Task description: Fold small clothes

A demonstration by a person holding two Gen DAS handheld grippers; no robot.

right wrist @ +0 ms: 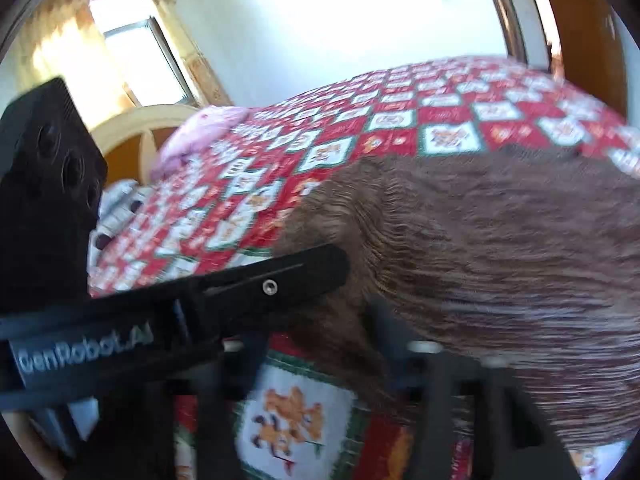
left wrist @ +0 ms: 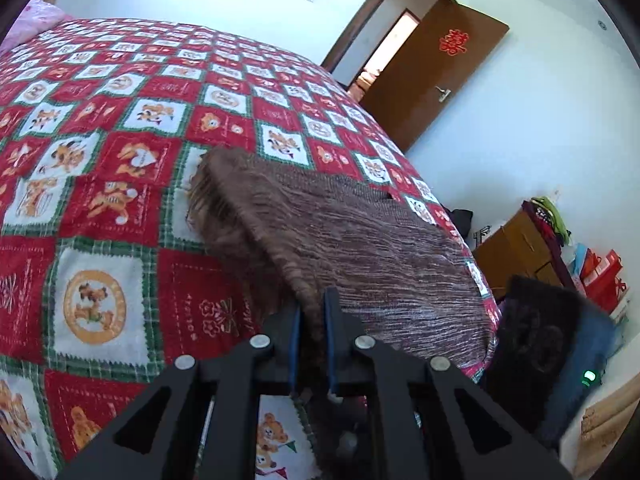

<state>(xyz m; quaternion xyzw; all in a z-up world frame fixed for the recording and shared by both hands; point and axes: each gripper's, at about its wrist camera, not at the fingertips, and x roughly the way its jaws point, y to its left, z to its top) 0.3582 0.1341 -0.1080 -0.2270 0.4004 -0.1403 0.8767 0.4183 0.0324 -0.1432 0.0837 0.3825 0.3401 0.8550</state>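
A brown knitted garment [left wrist: 340,236] lies on the bed, partly lifted and folded over. My left gripper [left wrist: 314,308] is shut on its near edge, the cloth pinched between the blue pads. In the right wrist view the same garment [right wrist: 500,264] fills the right side, blurred. My right gripper [right wrist: 360,320] is mostly hidden under the cloth, which drapes between its dark fingers; it looks shut on the garment. The left gripper's body [right wrist: 200,296] crosses that view from the left, its tip against the cloth.
The bed has a red, white and green checked quilt [left wrist: 120,160] with bear prints. A pink pillow [right wrist: 200,132] lies at the headboard. A brown open door [left wrist: 432,80], a wooden cabinet [left wrist: 516,252] and red bags [left wrist: 604,276] stand beyond the bed's edge.
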